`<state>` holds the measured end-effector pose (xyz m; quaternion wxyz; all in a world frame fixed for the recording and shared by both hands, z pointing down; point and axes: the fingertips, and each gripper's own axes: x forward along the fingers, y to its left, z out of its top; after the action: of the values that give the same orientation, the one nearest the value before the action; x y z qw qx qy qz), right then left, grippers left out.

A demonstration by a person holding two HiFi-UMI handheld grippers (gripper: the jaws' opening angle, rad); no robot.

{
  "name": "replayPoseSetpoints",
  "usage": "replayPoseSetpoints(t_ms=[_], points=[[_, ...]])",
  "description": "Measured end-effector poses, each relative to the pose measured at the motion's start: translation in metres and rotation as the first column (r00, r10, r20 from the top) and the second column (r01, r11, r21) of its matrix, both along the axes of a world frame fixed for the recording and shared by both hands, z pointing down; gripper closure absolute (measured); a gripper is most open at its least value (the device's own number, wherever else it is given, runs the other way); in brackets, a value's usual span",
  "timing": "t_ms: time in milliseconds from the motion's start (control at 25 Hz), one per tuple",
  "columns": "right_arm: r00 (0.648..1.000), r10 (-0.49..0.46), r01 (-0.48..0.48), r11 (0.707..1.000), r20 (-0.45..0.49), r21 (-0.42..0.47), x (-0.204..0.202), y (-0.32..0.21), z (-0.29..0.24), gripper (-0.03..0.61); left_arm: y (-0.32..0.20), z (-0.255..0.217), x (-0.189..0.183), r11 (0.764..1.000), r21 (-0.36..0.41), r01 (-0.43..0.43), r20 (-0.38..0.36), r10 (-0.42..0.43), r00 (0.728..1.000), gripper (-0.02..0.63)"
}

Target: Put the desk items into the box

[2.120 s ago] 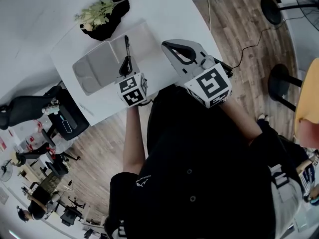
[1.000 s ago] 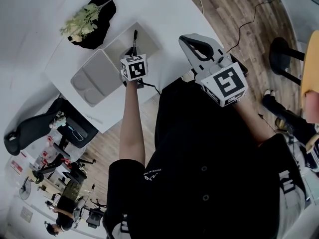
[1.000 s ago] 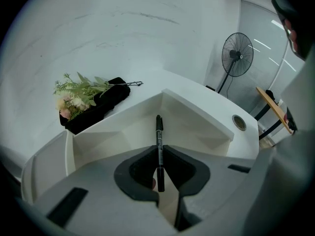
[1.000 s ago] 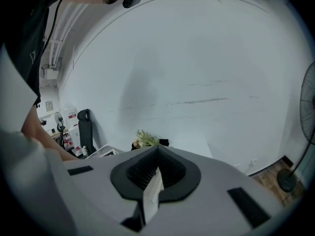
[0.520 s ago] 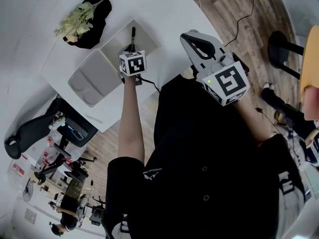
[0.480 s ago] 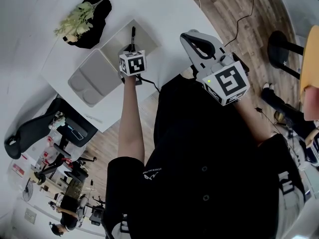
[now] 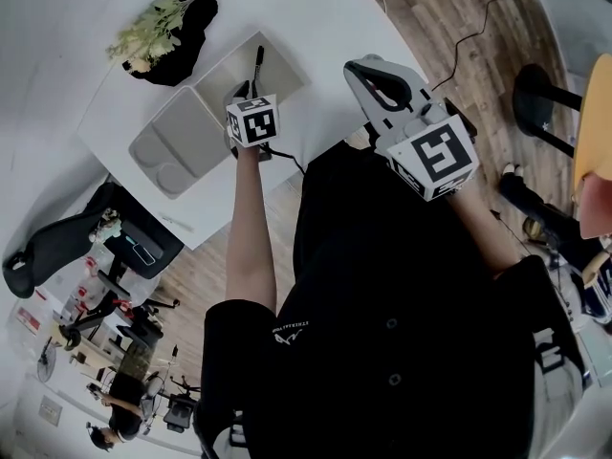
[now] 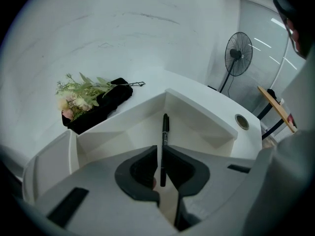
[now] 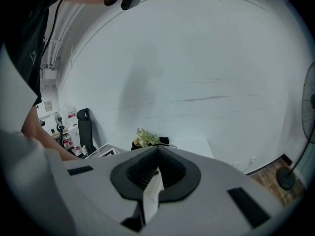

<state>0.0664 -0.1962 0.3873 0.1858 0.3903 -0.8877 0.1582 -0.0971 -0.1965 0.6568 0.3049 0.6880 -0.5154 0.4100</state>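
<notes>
Head view, table: a white box (image 7: 182,127) lies on the white table (image 7: 316,17). A bunch of flowers (image 7: 153,32) rests on a black cloth (image 7: 186,12) just beyond it.
Head view, grippers: the left gripper (image 7: 247,92) hangs over the box's right compartment, and a black pen (image 7: 258,63) sticks out from its far side. The right gripper (image 7: 359,67) is to the right, apart from the box.
Head view, hidden: the marker cube covers the left jaws.
Left gripper view: the jaws pinch the pen by its near end, and its far end points over the compartment. Whether it touches the box cannot be told. Shown here only: a standing fan (image 8: 238,58) at the far right.
Right gripper view: the jaws are pressed together with nothing between them. The flowers show beyond the tips and an office chair (image 9: 83,124) stands at the left. The gripper body hides the nearer table.
</notes>
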Motion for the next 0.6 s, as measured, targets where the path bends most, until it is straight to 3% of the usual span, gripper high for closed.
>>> replayPoseSetpoints(t_ms=[240,600], points=[[0.999,-0.034,0.034,0.999,0.014,0.016,-0.007,0.01,-0.005,0.578,0.005,-0.036,-0.003,0.993,0.1,0.068,-0.052,-0.063,0.997,0.606],[0.992,-0.112,0.11,0.993,0.05,0.046,-0.014,0.026,-0.014,0.578,0.024,-0.099,-0.004,0.944,0.267,0.195,-0.13,-0.165,0.978,0.606]])
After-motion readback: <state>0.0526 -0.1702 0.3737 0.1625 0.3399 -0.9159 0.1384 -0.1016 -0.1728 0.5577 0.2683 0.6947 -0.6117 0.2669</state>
